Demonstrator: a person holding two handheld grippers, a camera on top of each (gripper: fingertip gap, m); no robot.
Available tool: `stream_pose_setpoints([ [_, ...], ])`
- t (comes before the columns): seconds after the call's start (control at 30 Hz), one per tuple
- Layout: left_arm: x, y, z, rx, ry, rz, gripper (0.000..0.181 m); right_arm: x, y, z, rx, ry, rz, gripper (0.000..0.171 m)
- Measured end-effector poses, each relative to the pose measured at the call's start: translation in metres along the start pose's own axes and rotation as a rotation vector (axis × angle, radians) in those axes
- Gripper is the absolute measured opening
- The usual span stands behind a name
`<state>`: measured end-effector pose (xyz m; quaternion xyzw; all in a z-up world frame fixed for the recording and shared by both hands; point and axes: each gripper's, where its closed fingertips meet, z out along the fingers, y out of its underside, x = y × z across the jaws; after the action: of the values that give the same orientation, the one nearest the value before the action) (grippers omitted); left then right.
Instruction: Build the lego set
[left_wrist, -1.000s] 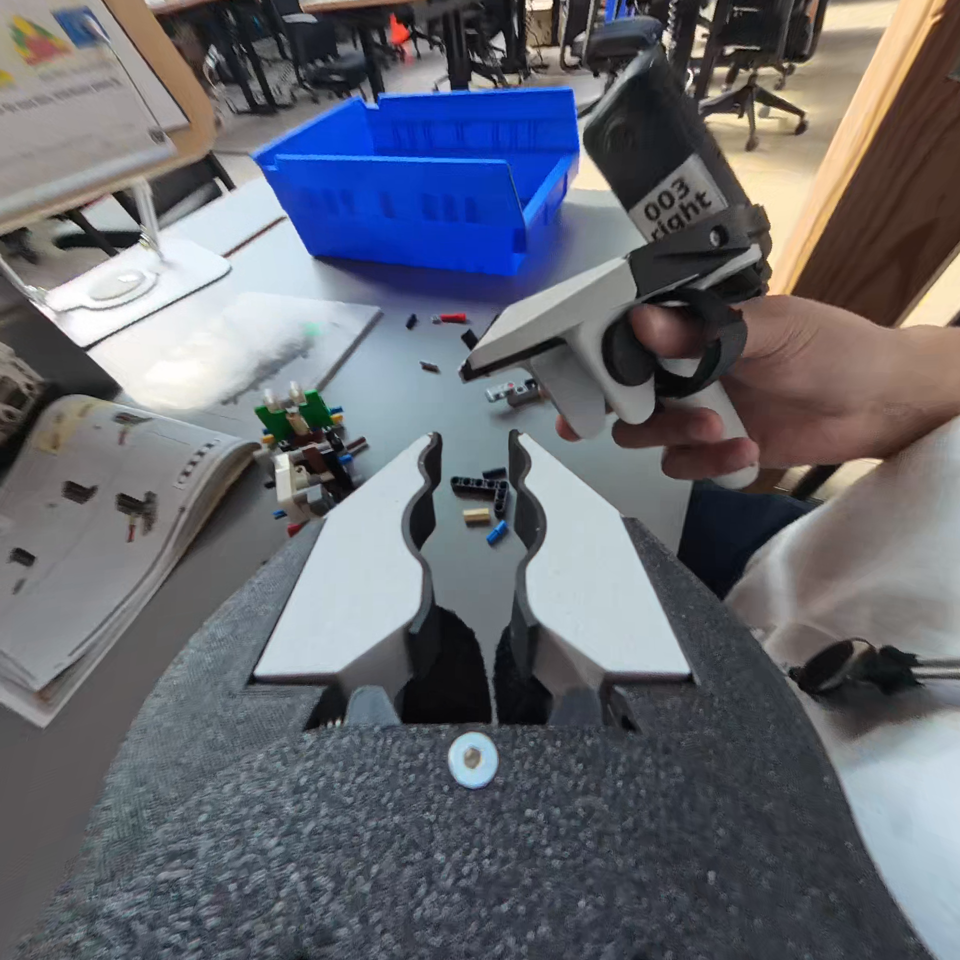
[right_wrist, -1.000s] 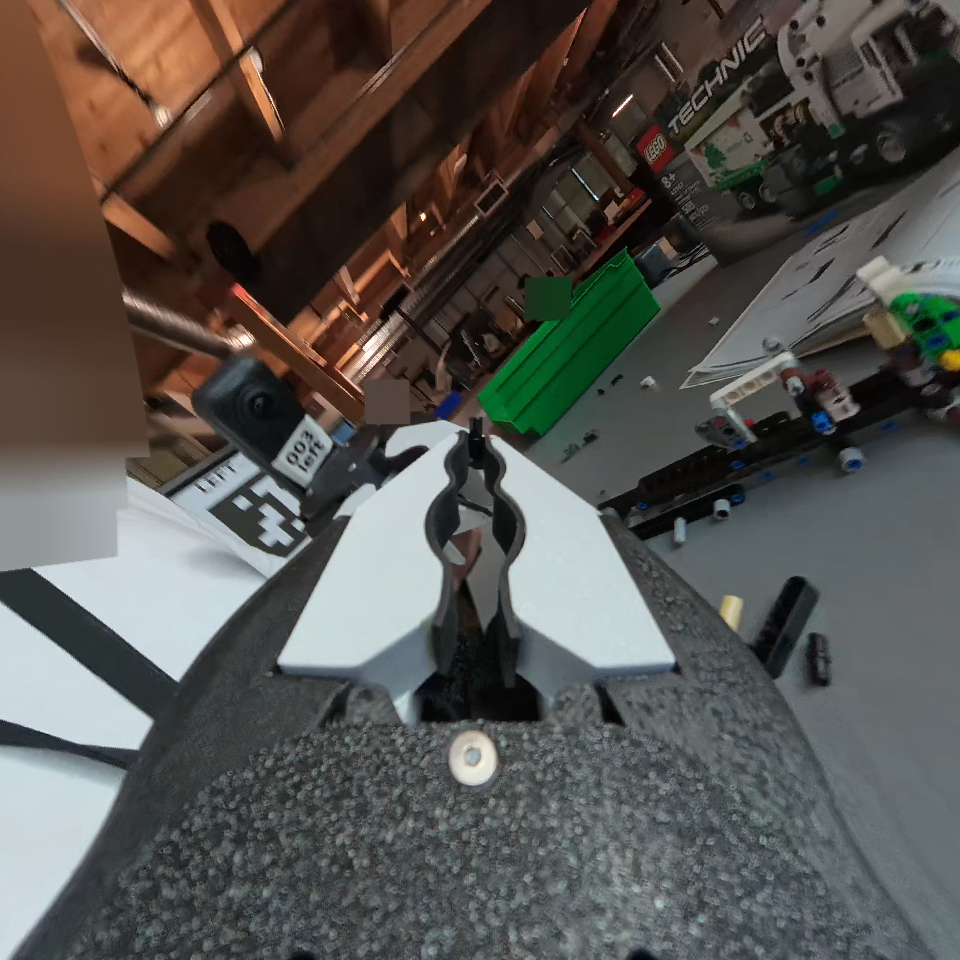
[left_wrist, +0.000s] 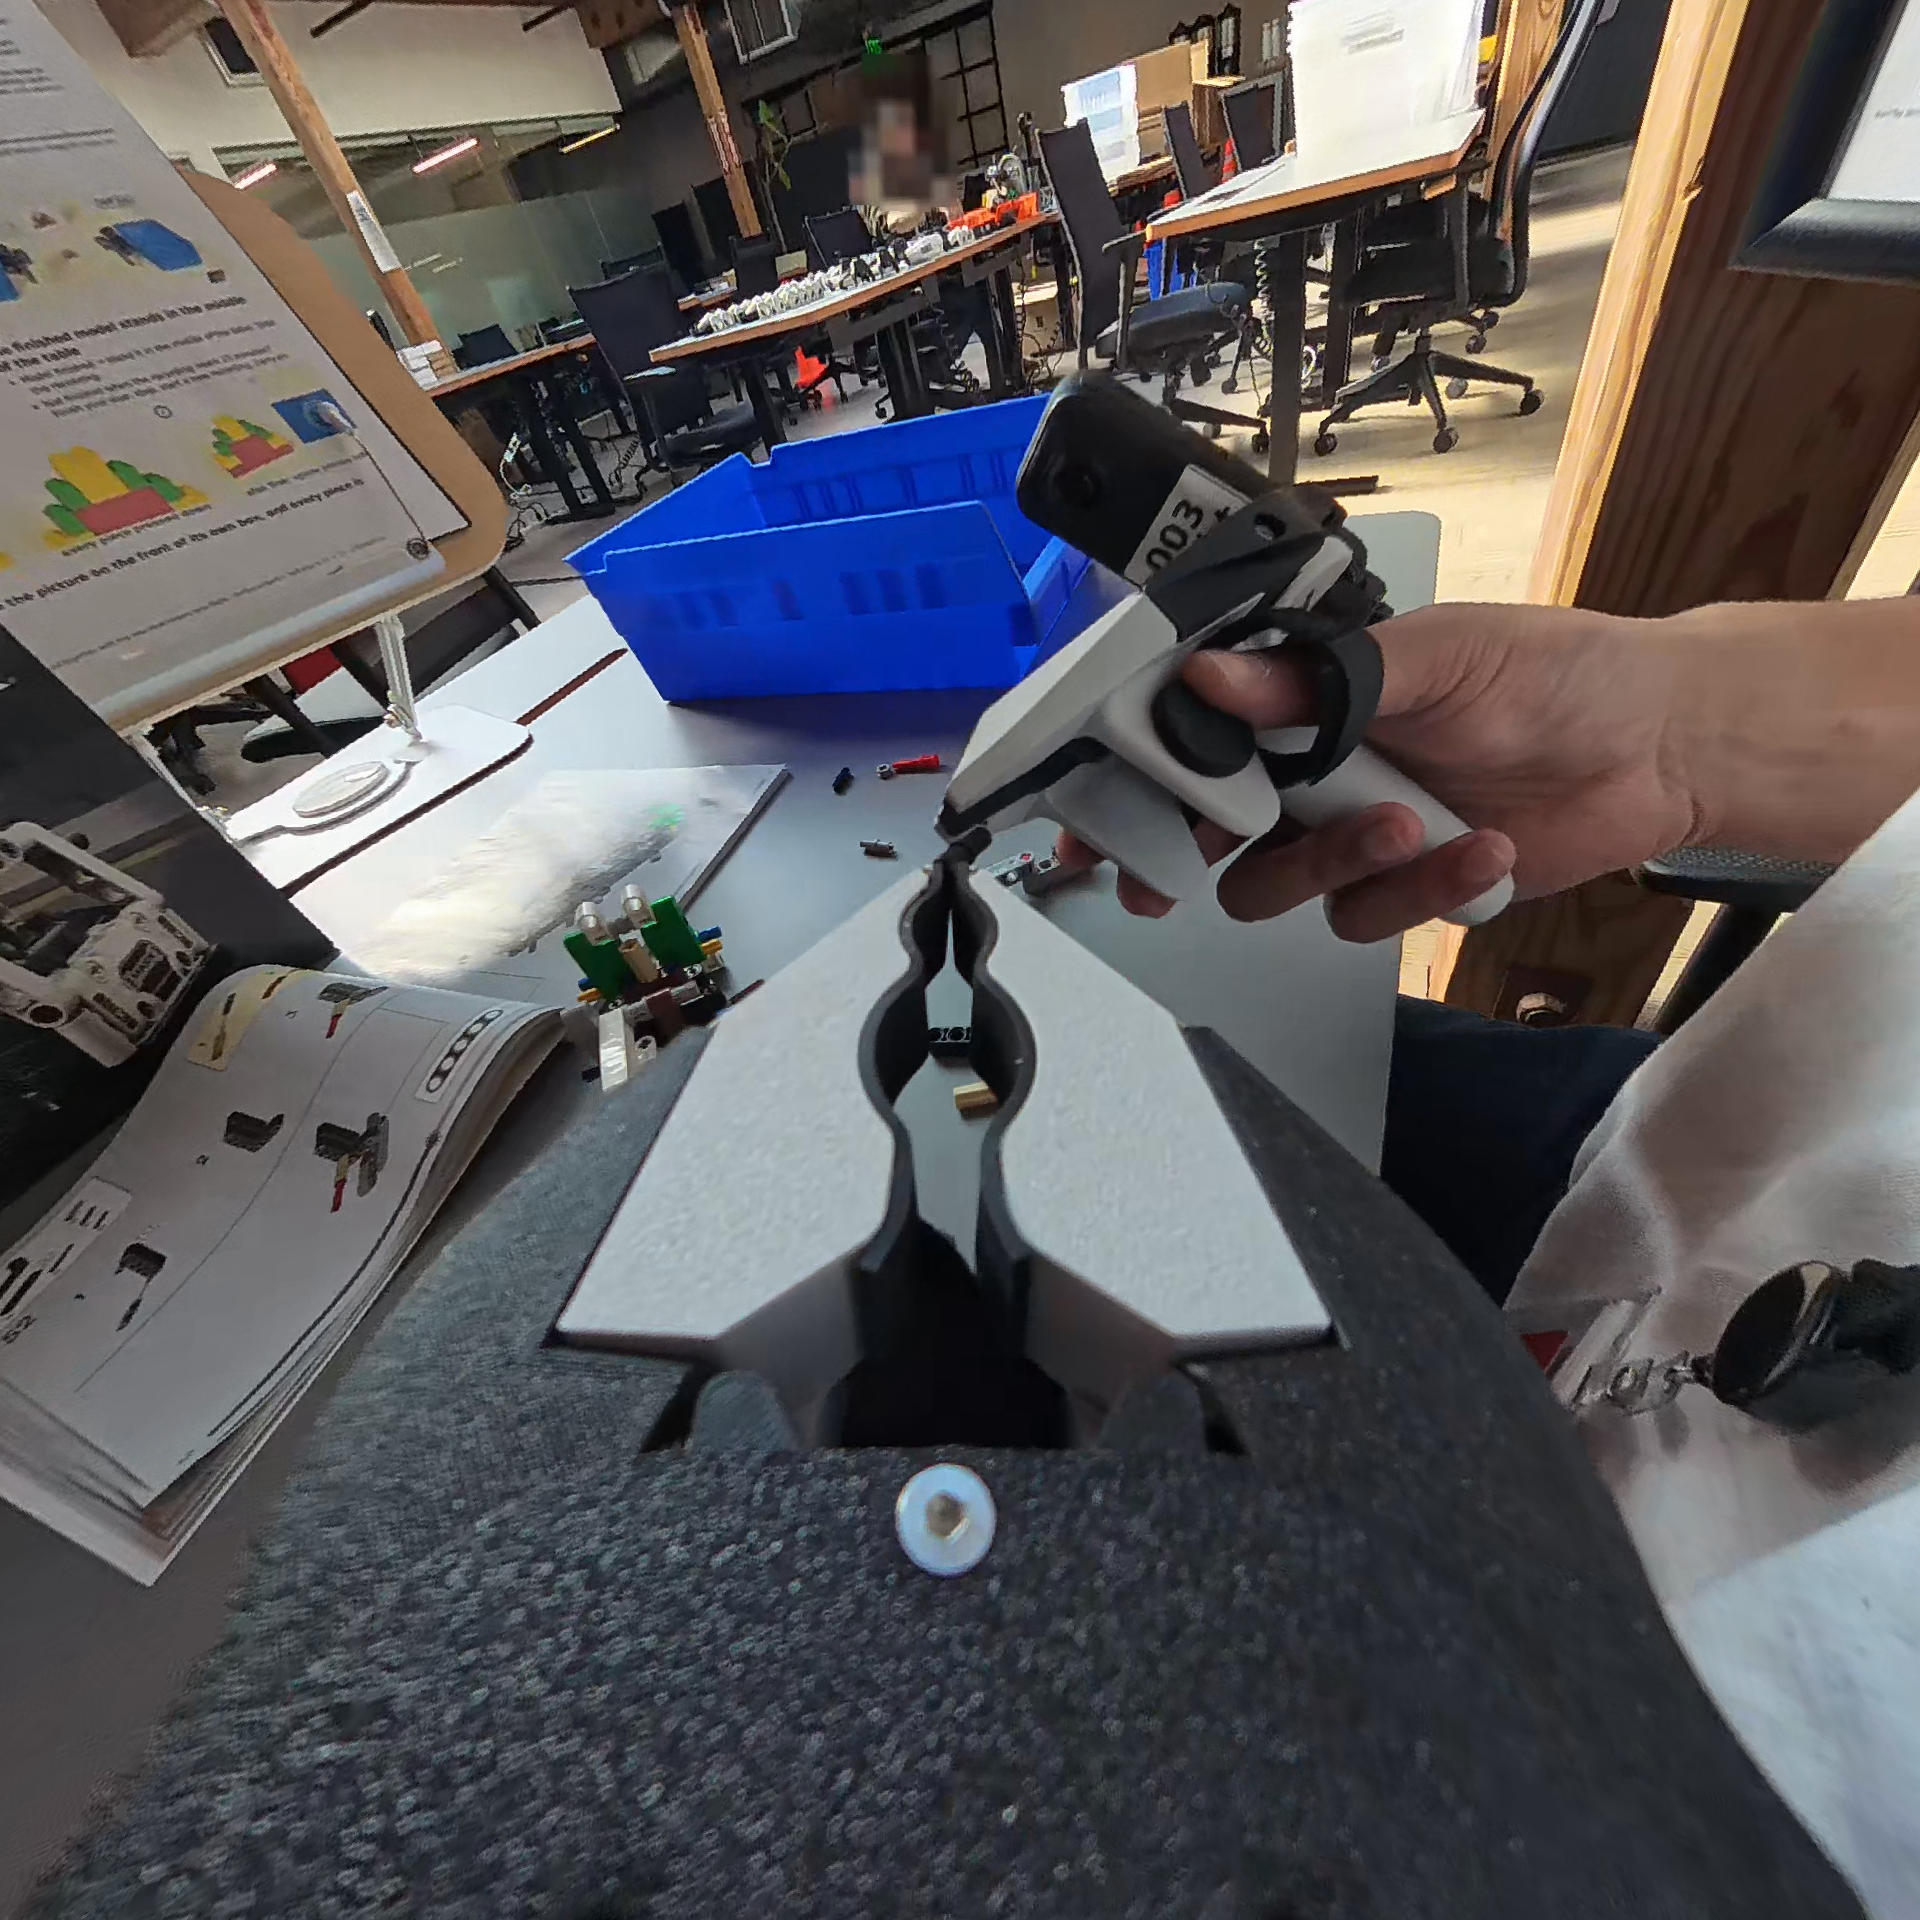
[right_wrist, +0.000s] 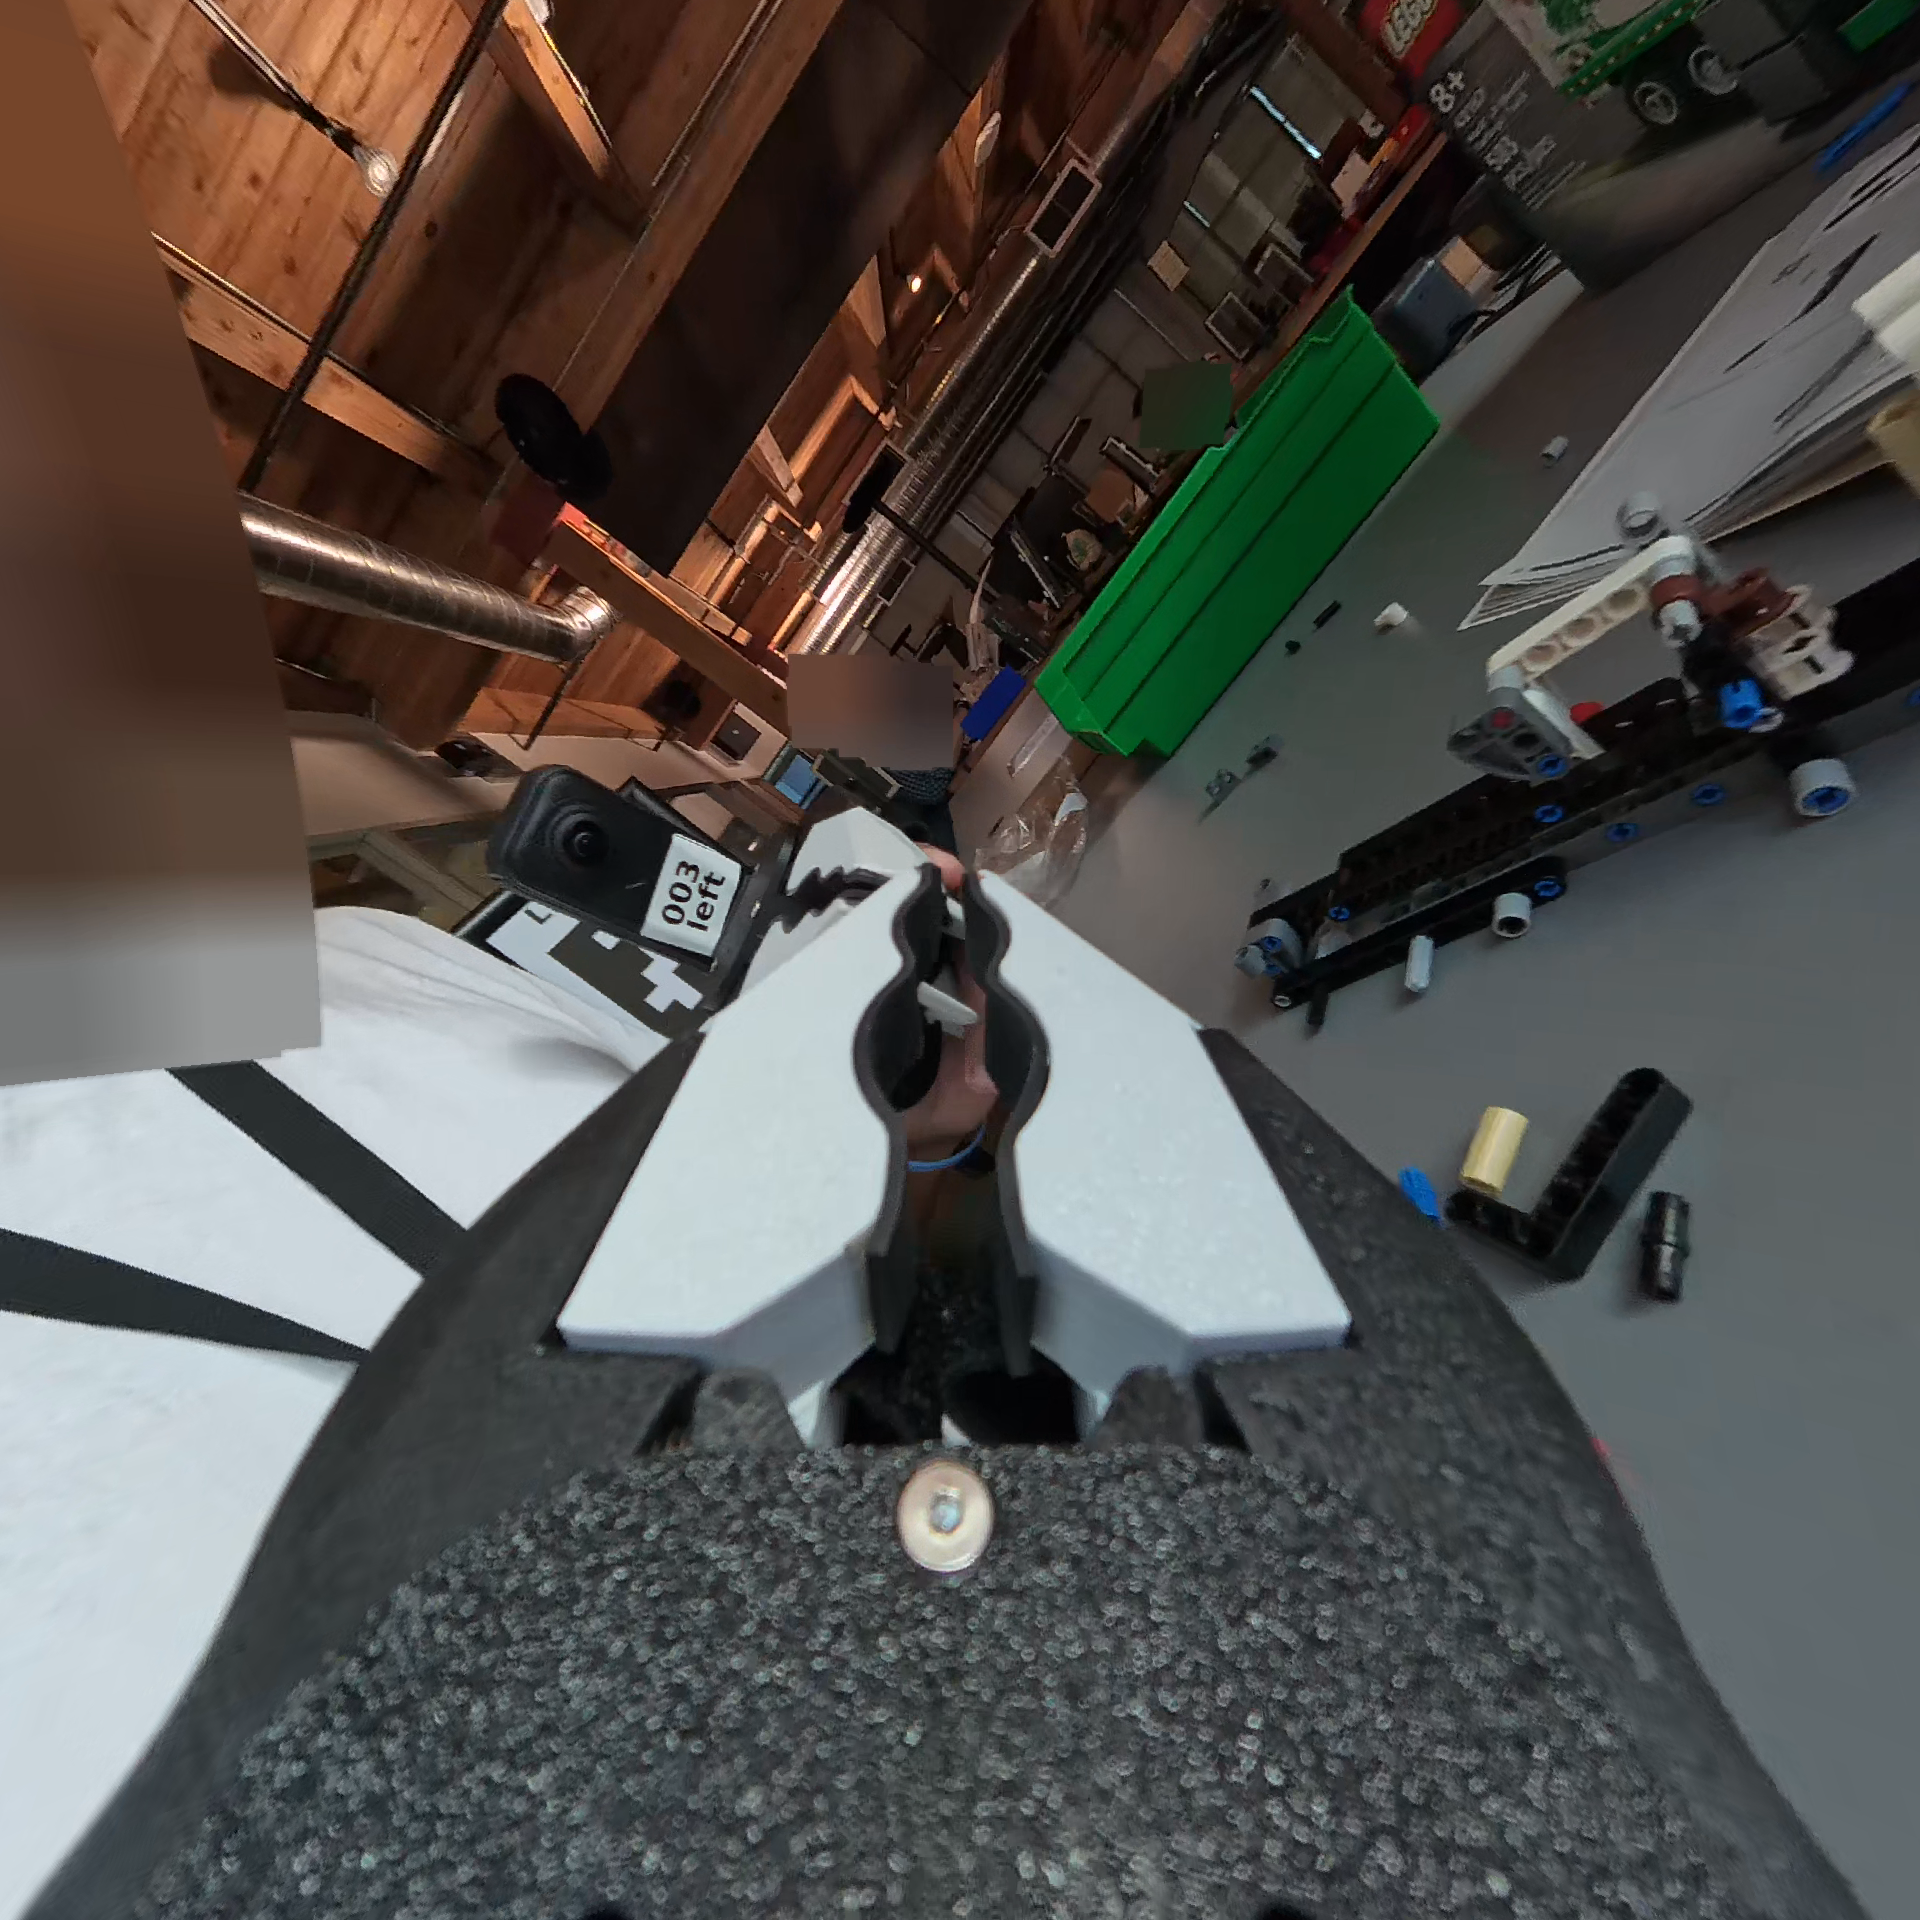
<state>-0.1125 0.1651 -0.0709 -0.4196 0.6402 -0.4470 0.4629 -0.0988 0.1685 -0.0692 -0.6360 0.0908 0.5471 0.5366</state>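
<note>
Left gripper (left_wrist: 954, 883): fingers drawn together, only a slim slit between them at the tips. It is raised above the grey surface (left_wrist: 1226, 966) and points toward the blue bin (left_wrist: 831, 613).

Right gripper (right_wrist: 948, 891): fingers close together with a narrow gap at the tips. Whether anything is clamped there cannot be told from its own view. A hand (left_wrist: 1507, 748) holds it by the handle, with a finger through the trigger loop.

Contact point: in the left wrist view the 2 grippers meet tip to tip. A small black piece (left_wrist: 964, 853) sits right at the junction. Which gripper grips it cannot be told.

Task item: the partly built model (right_wrist: 1538, 831) lies on the surface, to the right in the right wrist view. It is a long black beam frame with blue pins and a white, brown and grey cluster on its far end. In the left wrist view its green-and-white section (left_wrist: 634, 956) sits just beside the open instruction booklet (left_wrist: 260, 1195).

Loose parts near the right gripper: 1 black L-shaped beam (right_wrist: 1590, 1174), 1 tan bush (right_wrist: 1493, 1146) touching it, 1 black pin (right_wrist: 1665, 1242) just beside. A red piece (left_wrist: 914, 766) lies in front of the blue bin.

A green bin (right_wrist: 1247, 582) stands beyond the model. The set box (left_wrist: 83, 935) stands behind the booklet.
</note>
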Motion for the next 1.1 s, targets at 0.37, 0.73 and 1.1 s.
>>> stream_pose_setpoints([
  [0.37, -0.001, 0.012, 0.008, 0.013, 0.059, -0.166, 0.000, 0.005, 0.007, -0.008, -0.150, 0.153, -0.518, 0.013],
  [0.73, 0.003, 0.008, 0.009, 0.040, 0.122, -0.251, 0.000, 0.007, 0.009, -0.006, -0.231, 0.146, -0.852, 0.015],
  [1.1, 0.007, 0.008, 0.012, 0.042, 0.145, -0.272, 0.000, 0.009, 0.011, -0.007, -0.242, 0.154, -0.903, 0.008],
])
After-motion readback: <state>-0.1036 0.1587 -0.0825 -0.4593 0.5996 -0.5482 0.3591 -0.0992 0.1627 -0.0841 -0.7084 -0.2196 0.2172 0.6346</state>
